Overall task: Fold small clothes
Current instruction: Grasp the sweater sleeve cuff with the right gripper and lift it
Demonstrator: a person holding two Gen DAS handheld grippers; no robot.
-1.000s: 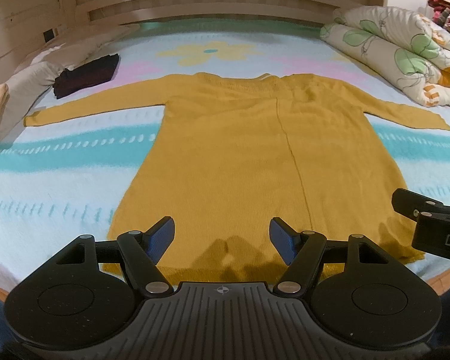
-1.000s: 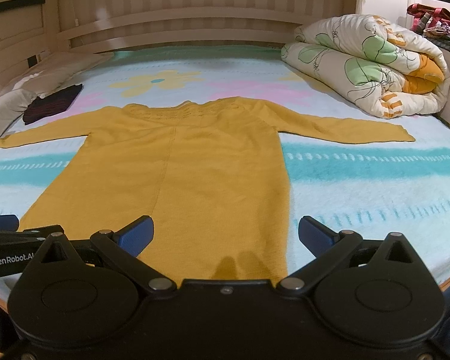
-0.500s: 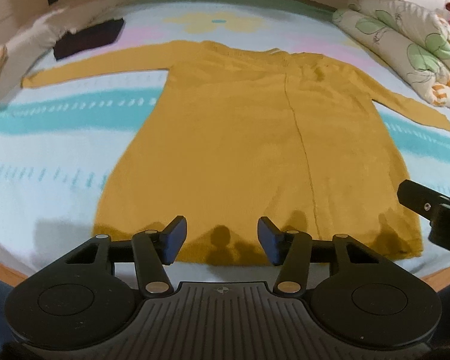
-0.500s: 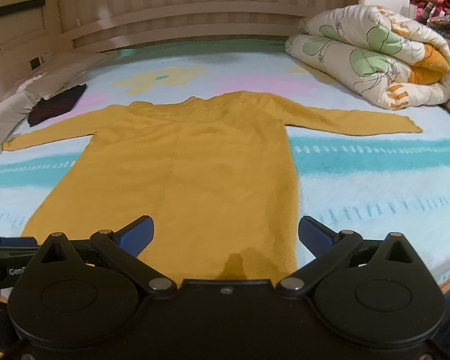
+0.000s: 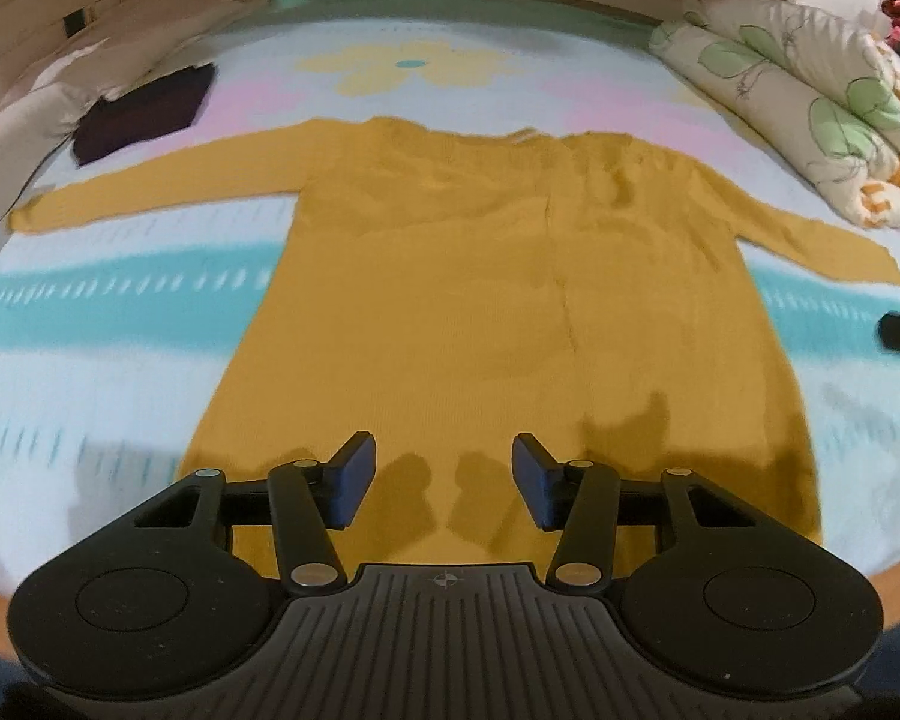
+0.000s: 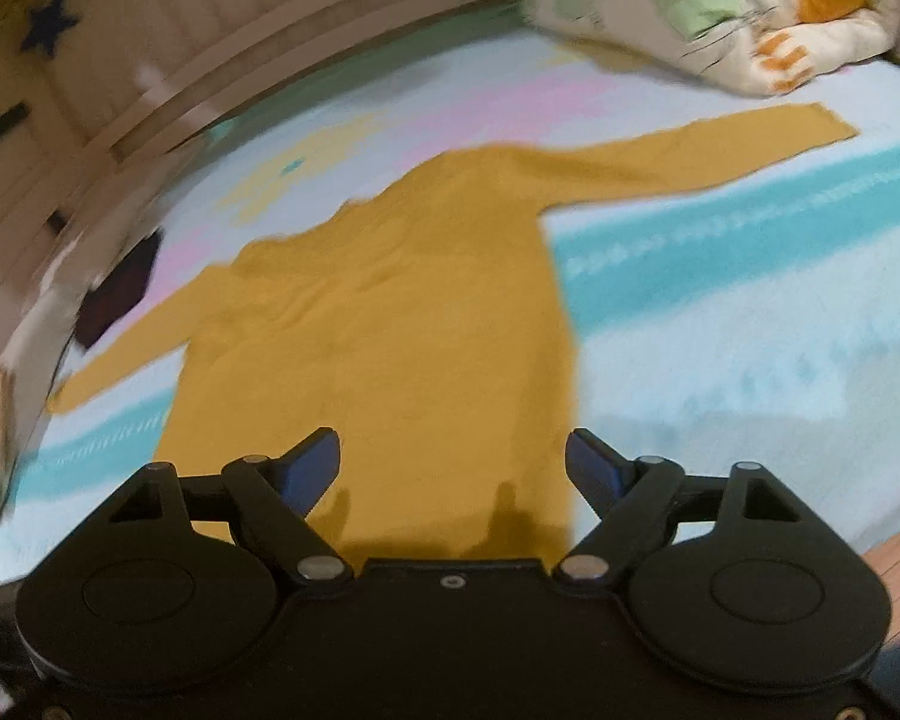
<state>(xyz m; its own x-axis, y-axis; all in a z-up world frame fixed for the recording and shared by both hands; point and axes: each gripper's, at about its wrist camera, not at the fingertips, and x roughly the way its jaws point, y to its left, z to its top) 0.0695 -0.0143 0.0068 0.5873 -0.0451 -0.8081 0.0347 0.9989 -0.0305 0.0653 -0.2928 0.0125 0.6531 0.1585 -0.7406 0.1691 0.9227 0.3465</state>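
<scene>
We see the bed (image 5: 120, 360), the largest thing here, covered in a pale blue sheet with turquoise bands, pink patches and a yellow flower print. Spread flat across its middle lies the mustard-yellow long-sleeved garment (image 5: 480, 312), front or back we cannot tell, both sleeves stretched straight out to the sides and the hem toward us at the near edge of the mattress. A rolled floral duvet (image 5: 810, 114) sits at the far right of the bed, just beyond the right sleeve's cuff. A dark folded cloth (image 5: 144, 108) rests at the far left, near a pillow and beyond the left sleeve. Our left gripper (image 5: 444, 489) hovers over the hem, its jaws parted and holding nothing. Our right gripper (image 6: 453, 468) hangs over the hem's right side, jaws spread wider, also empty; its view is tilted and blurred.
</scene>
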